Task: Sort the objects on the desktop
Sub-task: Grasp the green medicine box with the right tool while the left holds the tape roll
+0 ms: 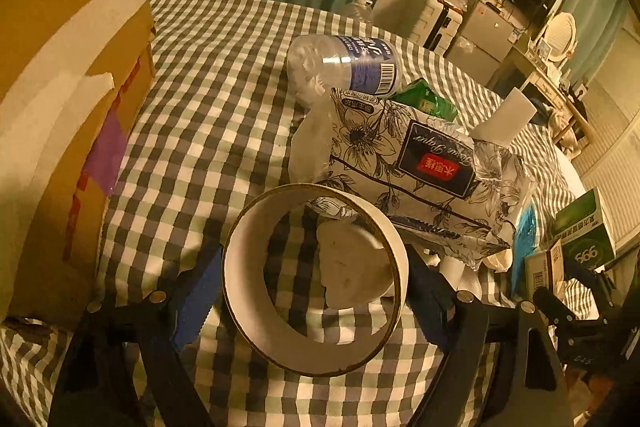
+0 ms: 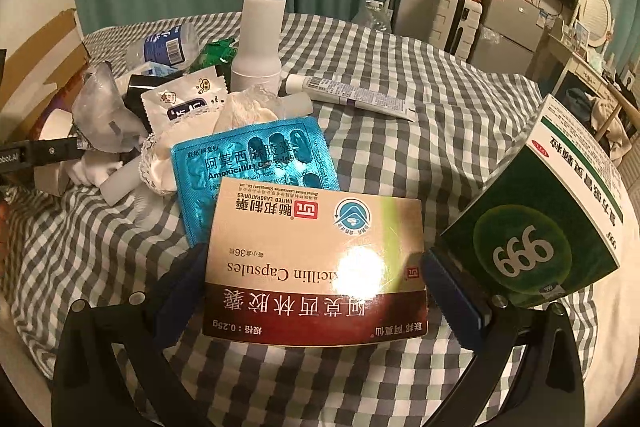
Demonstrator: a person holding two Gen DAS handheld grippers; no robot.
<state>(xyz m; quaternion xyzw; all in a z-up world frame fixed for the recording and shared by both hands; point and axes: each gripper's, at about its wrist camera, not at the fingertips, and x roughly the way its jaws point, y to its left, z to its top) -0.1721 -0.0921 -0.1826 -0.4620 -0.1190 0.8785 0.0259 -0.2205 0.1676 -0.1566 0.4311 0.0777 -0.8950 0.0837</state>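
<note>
Right gripper [image 2: 316,267], jaws spread and nothing clamped, straddles the capsule box [image 2: 316,263], whose long axis runs 3-to-9 o'clock between the pads; left gripper [image 1: 316,283] likewise brackets the tape roll [image 1: 314,279], unclamped.

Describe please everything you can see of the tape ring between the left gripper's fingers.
The tape ring is a wide, nearly used-up roll: a white cardboard core with a thin tan outer edge. It stands tilted on the checked cloth, its hole facing the camera, and the cloth and a crumpled white tissue show through the hole. The left gripper brackets it with blue pads on both sides; whether they press on it is unclear. Its far rim overlaps the flowered tissue pack.
</note>
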